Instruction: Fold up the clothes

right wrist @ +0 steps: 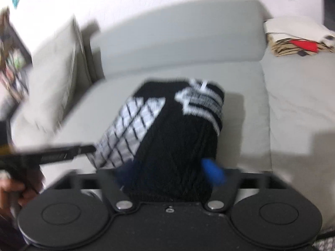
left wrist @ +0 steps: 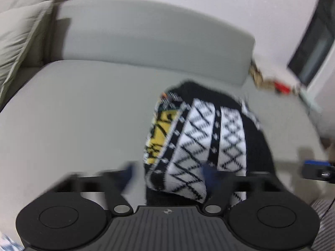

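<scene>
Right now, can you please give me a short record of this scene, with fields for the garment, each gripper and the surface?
garment: black knit sweater with white lattice bands and a yellow patch, bunched up
left gripper: fingers wide apart, sweater between them; grip unclear from blur
right gripper: blue-tipped fingers on both sides of black fabric; grip unclear
surface: grey sofa
background: cushion, small clutter pile

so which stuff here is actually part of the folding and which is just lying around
In the job:
- black patterned sweater
- left gripper
- right gripper

Lying about:
- beige cushion
- pile with something red
- grey sofa, only the surface underneath
</scene>
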